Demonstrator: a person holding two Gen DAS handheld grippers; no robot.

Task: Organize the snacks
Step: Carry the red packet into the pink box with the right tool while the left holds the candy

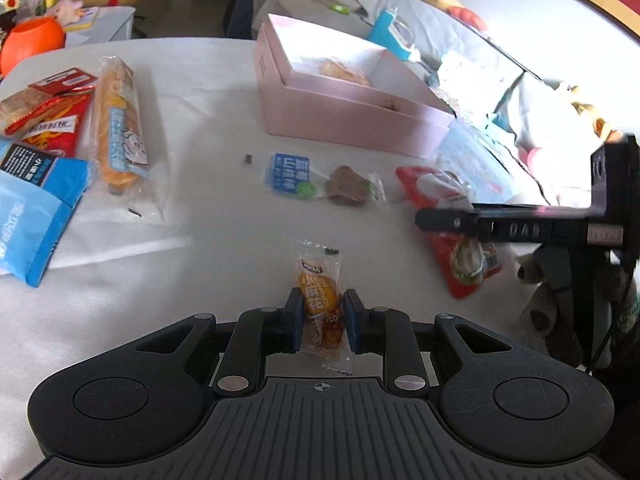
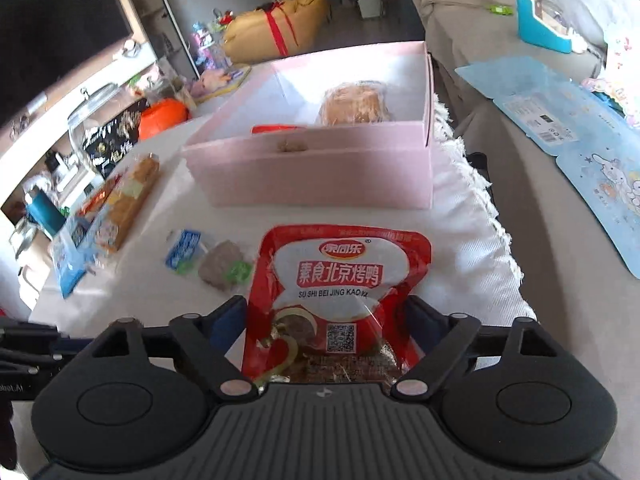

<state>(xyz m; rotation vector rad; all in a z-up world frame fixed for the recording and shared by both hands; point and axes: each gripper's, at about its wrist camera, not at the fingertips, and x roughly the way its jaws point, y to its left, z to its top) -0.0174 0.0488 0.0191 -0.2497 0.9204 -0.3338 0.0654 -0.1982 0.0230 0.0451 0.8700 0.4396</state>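
The left gripper (image 1: 322,318) is closed narrowly on an orange packet (image 1: 322,304), its blue pads touching the wrapper on both sides; the packet's far end lies on the white cloth (image 1: 192,92) of the desk, well in front of the pink box (image 1: 344,120). The right gripper (image 2: 326,332) holds a red pouch (image 2: 340,280) between wider-set fingers (the pouch stands nearly upright, label facing the camera), in front of the box's near wall. Inside the box lie a wrapped bun (image 2: 354,104) at the back and something red (image 2: 276,129) nearer the front. A small blue sachet (image 1: 290,176) and a brown snack (image 1: 348,190) rest on the cloth in front of the box, between it and the orange packet. Further snacks, among them a long bread pack (image 1: 118,120), lie well left of the box.
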